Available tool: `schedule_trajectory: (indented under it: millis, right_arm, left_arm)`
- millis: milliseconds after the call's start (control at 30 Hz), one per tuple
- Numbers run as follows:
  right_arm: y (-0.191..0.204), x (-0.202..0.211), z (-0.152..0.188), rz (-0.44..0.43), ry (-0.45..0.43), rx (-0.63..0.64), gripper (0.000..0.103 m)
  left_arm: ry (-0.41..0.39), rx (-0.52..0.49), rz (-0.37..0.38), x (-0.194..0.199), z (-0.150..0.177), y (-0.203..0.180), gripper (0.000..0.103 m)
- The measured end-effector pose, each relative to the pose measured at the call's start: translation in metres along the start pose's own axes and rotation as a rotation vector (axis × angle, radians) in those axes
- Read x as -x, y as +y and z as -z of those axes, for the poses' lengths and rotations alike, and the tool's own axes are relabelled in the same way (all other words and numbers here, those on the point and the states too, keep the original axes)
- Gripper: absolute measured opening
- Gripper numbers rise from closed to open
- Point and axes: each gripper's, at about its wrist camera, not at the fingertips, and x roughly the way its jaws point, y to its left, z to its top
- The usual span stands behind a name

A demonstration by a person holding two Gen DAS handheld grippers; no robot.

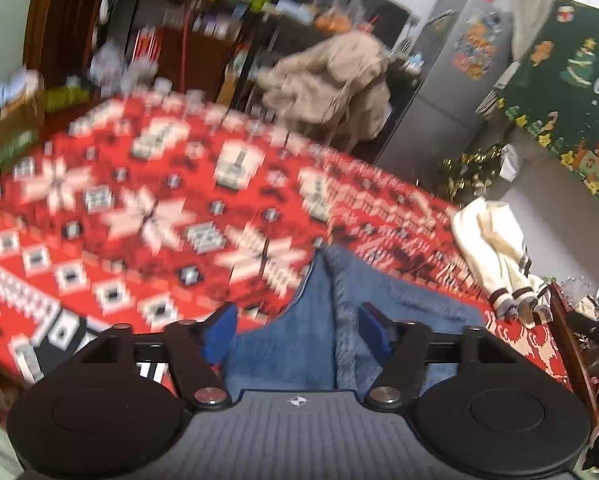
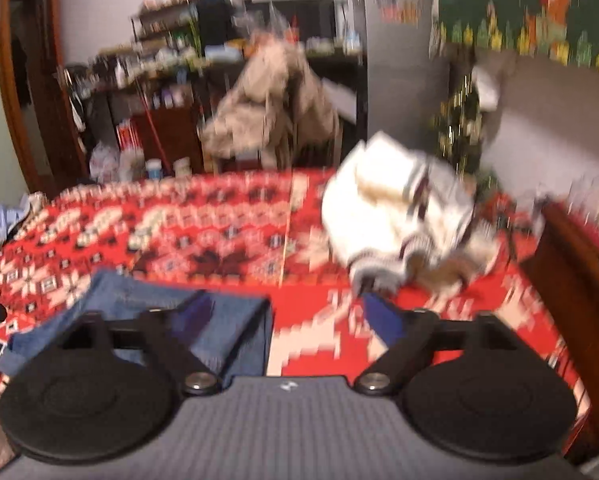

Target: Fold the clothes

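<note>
A folded blue denim garment (image 1: pixel 299 344) lies on the red and white patterned cloth (image 1: pixel 139 200). My left gripper (image 1: pixel 299 328) hangs open just over it, one blue pad on each side of the denim's raised fold. In the right wrist view the same denim (image 2: pixel 155 304) sits at the lower left, under the left finger (image 2: pixel 197 316). My right gripper (image 2: pixel 291 320) is open over the bare red cloth (image 2: pixel 179 232) beside the denim. A crumpled cream sweater with dark stripes (image 2: pixel 395 216) lies farther right, also seen from the left wrist (image 1: pixel 491 248). Both views are motion-blurred.
A beige coat (image 2: pixel 271 108) hangs on a chair behind the surface. A grey fridge (image 2: pixel 395 80) and a green Christmas banner (image 1: pixel 559 92) stand at the right. Cluttered shelves (image 2: pixel 171 40) line the back. A dark wooden edge (image 2: pixel 559 264) borders the right side.
</note>
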Motion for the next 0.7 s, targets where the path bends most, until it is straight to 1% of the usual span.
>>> schedule_trajectory:
  millis: [33,67,133,167,200,267,333,433,467,500,533,600,633,700]
  right_arm:
    - [0.001,0.006,-0.004,0.006,-0.031,0.02,0.102]
    - [0.003,0.012,-0.008,0.012,-0.057,0.039,0.102]
    - [0.005,0.02,-0.014,0.023,-0.087,0.065,0.102]
    - [0.006,0.023,-0.017,0.026,-0.097,0.067,0.102]
    - [0.006,0.025,-0.019,0.029,-0.107,0.068,0.102]
    - [0.006,0.028,-0.022,0.035,-0.111,0.07,0.102]
    - [0.007,0.026,-0.023,0.044,-0.108,0.073,0.102]
    - [0.009,0.019,-0.024,0.059,-0.111,0.09,0.102]
    - [0.009,0.017,-0.025,0.064,-0.113,0.096,0.102]
    - [0.009,0.013,-0.025,0.059,-0.086,0.089,0.102]
    - [0.009,0.008,-0.024,0.053,-0.056,0.081,0.102]
    - [0.009,-0.002,-0.023,0.04,0.004,0.065,0.102]
    - [0.008,-0.007,-0.023,0.034,0.033,0.057,0.102]
    - [0.008,-0.016,-0.022,0.021,0.093,0.042,0.102]
  left_arm:
    - [-0.03,-0.02,-0.017,0.005,-0.003,-0.006,0.083]
    - [-0.059,-0.053,-0.048,0.009,-0.006,-0.013,0.091]
    - [-0.117,-0.131,-0.117,0.016,-0.01,-0.027,0.094]
    - [-0.143,-0.18,-0.143,0.018,-0.01,-0.034,0.098]
    - [-0.159,-0.223,-0.156,0.018,-0.01,-0.039,0.099]
    - [-0.181,-0.311,-0.158,0.018,-0.007,-0.049,0.099]
    - [-0.189,-0.363,-0.167,0.015,-0.003,-0.057,0.099]
    - [-0.162,-0.352,-0.194,0.004,-0.004,-0.059,0.099]
    - [-0.152,-0.347,-0.203,0.0,-0.004,-0.059,0.097]
    - [-0.122,-0.333,-0.204,-0.004,-0.007,-0.059,0.094]
    - [-0.075,-0.318,-0.195,-0.01,-0.01,-0.057,0.091]
    - [0.021,-0.292,-0.168,-0.019,-0.016,-0.055,0.073]
    - [0.052,-0.282,-0.151,-0.021,-0.016,-0.055,0.07]
    - [0.079,-0.275,-0.15,-0.025,-0.016,-0.054,0.07]
